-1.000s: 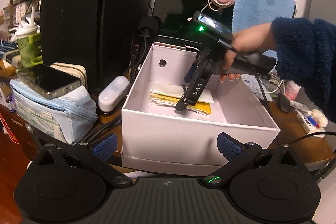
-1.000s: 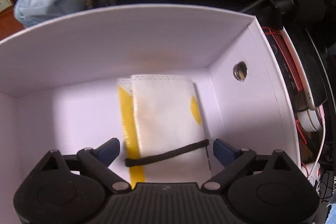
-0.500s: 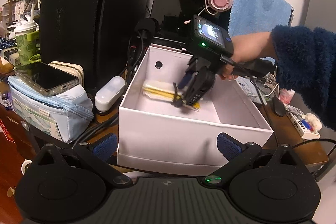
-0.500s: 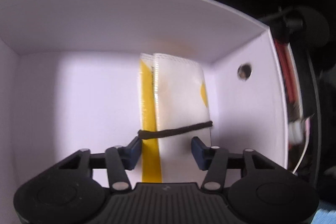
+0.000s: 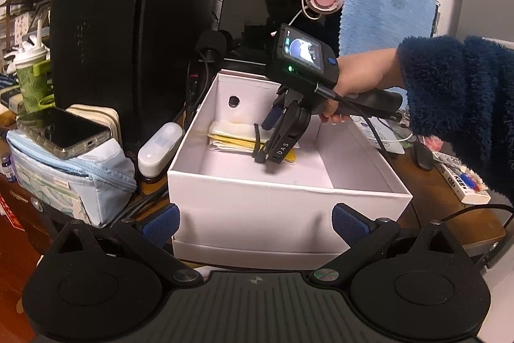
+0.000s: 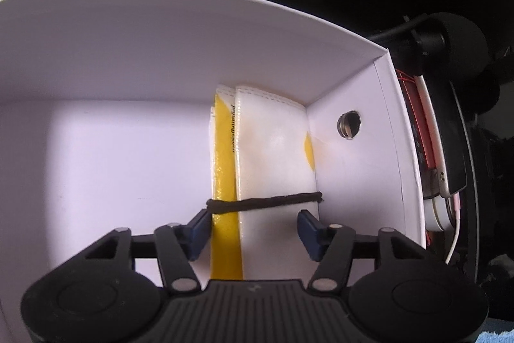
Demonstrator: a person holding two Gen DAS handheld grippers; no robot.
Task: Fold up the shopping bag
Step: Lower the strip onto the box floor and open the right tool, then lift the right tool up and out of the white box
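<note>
The left gripper point(image 5: 253, 219) hovers open before the white box point(image 5: 244, 208); inside lies the folded shopping bag point(image 6: 273, 163), banded by 1 black elastic point(image 6: 266, 202); the right gripper point(image 6: 253, 230), tilted steeply down, has just widened its jaws astride it, unpressed; a pad catching the elastic could undo the fold.

Both views are fisheye, bending straight lines and darkening the corners. Ahead of the right gripper point(image 6: 253, 235) the white box point(image 6: 135, 60) is brightly lit, its floor washed pale and glossy. Beyond the box everything is nearly black. The left view is evenly lit and sharp.
</note>
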